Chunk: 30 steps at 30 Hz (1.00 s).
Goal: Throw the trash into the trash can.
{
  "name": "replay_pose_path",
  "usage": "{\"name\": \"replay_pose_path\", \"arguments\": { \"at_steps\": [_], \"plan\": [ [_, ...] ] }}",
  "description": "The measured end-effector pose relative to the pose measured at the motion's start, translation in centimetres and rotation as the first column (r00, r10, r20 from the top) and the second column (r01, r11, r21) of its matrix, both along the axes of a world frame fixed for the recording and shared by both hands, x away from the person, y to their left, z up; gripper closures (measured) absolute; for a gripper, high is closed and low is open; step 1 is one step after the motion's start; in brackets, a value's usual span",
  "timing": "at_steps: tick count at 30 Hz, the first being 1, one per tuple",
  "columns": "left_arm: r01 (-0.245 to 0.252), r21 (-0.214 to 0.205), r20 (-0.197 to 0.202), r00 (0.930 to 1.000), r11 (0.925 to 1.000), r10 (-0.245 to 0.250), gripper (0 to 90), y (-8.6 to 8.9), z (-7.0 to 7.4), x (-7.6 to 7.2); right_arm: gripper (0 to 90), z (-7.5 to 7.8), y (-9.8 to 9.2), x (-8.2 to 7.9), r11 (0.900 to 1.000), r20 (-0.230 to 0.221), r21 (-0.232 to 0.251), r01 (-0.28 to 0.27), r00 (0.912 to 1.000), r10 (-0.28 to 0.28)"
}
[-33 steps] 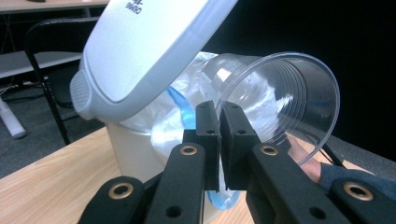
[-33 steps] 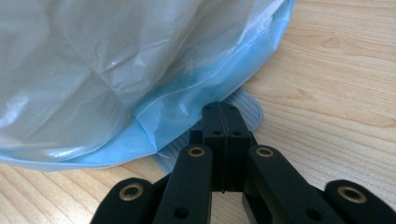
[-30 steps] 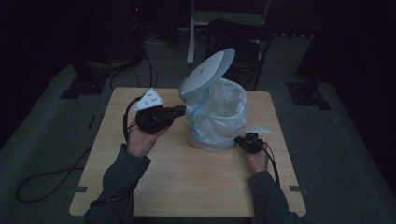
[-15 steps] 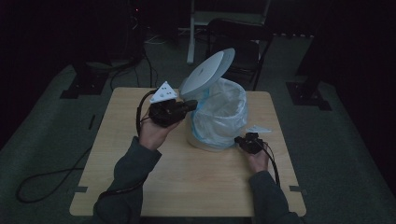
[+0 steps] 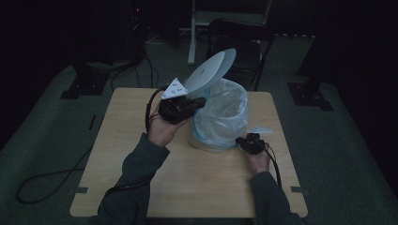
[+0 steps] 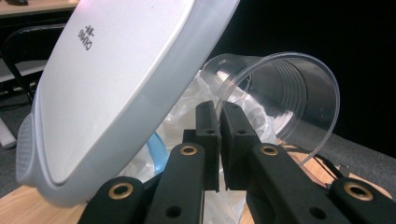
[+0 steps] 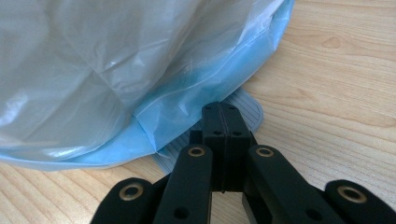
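- We see the left gripper (image 5: 199,101) raised above the counter (image 5: 117,140), up beside the raised lid (image 5: 210,73) of a small bin (image 5: 220,119).
- In the left gripper view, our left gripper (image 6: 219,116) has its jaws pressed together on the rim of a clear plastic cup (image 6: 285,102); the thin wall of the cup sits between the two pads.
- The cup lies on its side in the grip, its mouth turned toward the camera, with the lid (image 6: 116,79) just to the left of it and tilted up.
- Behind the cup we see the crumpled clear bag (image 6: 196,107) that lines the bin.
- Our right gripper (image 5: 241,140) rests low on the counter at the foot of the bin.
- In the right gripper view, its jaws (image 7: 223,121) are pressed together with nothing between them, and they lie over the ribbed grey pedal (image 7: 247,112) that sticks out from under the bin.
- The bag (image 7: 107,60) hangs over the blue wall of the bin (image 7: 187,116) just above that gripper.
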<state>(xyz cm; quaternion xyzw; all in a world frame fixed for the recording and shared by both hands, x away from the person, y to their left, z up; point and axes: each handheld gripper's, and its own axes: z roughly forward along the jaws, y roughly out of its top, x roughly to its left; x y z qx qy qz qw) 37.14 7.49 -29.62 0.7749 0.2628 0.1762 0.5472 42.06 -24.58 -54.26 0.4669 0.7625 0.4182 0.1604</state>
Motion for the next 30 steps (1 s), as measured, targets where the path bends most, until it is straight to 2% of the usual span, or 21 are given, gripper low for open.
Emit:
{"name": "replay_pose_path", "arguments": {
  "at_steps": [11,17,30],
  "plan": [
    [-0.018,-0.001,-0.001,0.9998,0.9998,0.018,87.4,-0.78,-0.01,0.46,90.0,0.0,0.02,-0.02,1.0,0.001,-0.001,0.001,1.0,-0.001],
    [-0.047,0.003,0.012,0.9988,0.9989,0.047,87.3,-0.76,-0.07,0.2,90.0,-0.01,0.02,-0.02,1.0,0.002,-0.001,0.001,1.0,-0.001],
    [-0.059,0.006,0.011,0.9982,0.9982,0.059,87.0,-0.76,-0.16,0.27,90.0,-0.01,0.04,-0.04,1.0,0.004,-0.003,0.001,1.0,-0.001]
  ]
}}
